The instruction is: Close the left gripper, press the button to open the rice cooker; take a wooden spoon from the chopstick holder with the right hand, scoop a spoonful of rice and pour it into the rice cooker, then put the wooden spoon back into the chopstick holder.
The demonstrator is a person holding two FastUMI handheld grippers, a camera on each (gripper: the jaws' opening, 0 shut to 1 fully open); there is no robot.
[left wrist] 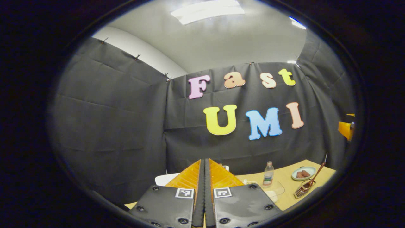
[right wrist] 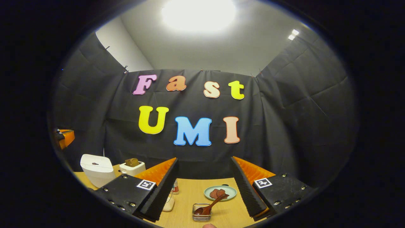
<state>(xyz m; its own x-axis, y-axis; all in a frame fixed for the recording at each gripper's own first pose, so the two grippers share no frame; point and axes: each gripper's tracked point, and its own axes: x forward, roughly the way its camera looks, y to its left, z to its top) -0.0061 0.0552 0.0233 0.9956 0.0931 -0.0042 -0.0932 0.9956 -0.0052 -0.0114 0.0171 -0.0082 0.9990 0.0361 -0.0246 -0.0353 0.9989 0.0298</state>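
- My left gripper (left wrist: 204, 164) was held up above the table (left wrist: 288, 180) with its two fingers pressed flat together, nothing between them.
- Just past those closed fingers, a white thing (left wrist: 164, 179) peeked out at the table's left end; I couldn't tell what it was from there.
- To their right in the left gripper view stood a small bottle (left wrist: 268, 173), with a clear container (left wrist: 273, 189) just in front of it.
- Farther right, near the table's right end, the holder (left wrist: 302, 190) carried the wooden spoon (left wrist: 316, 174), its handle leaning up to the right, and a plate (left wrist: 303, 173) with brown food lay just behind.
- My right gripper (right wrist: 204, 177) was spread wide and empty, also held above the table.
- Between its fingers in the right gripper view, near the front edge, sat the holder (right wrist: 202, 212) with the spoon (right wrist: 210, 205) in it, bowl down and handle tilted toward the plate (right wrist: 220, 192).
- The plate was behind the holder, close to it.
- Partly hidden by the left finger were the bottle (right wrist: 175, 187) and a pale container (right wrist: 168, 202).
- At the table's left end stood the white rice cooker (right wrist: 97, 169), lid down, and just beside it toward the back a small white toaster (right wrist: 132, 167) with brown bread poking out.
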